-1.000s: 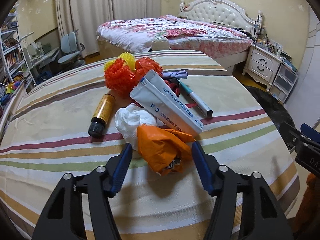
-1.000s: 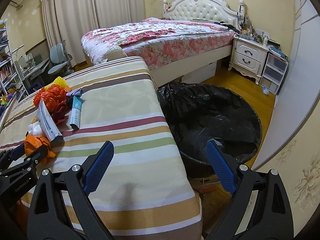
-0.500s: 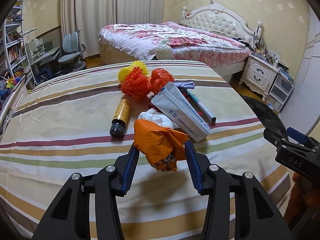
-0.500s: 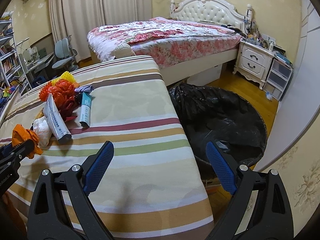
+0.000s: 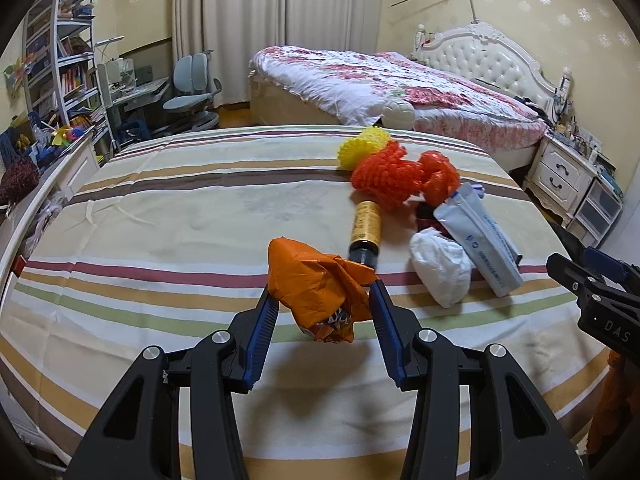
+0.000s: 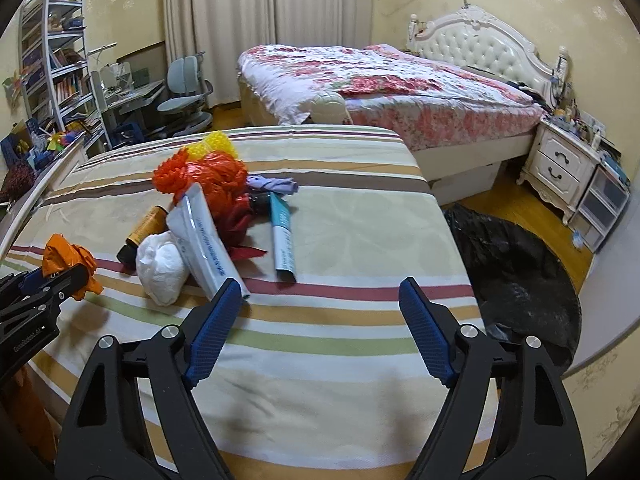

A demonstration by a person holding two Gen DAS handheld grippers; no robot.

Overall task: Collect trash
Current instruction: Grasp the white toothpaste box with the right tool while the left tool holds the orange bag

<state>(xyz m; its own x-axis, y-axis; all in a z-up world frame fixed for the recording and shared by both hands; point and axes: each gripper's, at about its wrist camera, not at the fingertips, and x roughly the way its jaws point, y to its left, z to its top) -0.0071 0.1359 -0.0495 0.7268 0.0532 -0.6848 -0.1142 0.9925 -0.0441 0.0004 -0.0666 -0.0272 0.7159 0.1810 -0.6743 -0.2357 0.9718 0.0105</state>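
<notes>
Left gripper (image 5: 323, 306) is clamped on the crumpled orange wrapper (image 5: 320, 290), held above the striped bedspread (image 5: 160, 216). Right gripper (image 6: 320, 332) hangs wide apart, holding nothing. Next it probably needs carrying over to the black bin bag (image 6: 520, 276).

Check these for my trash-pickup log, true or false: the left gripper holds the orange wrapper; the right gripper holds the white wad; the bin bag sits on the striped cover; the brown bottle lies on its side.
1. The left gripper holds the orange wrapper: true.
2. The right gripper holds the white wad: false, it is open and empty.
3. The black bin bag sits on the striped cover: false, it is on the floor beside it.
4. The brown bottle lies on its side: true.
</notes>
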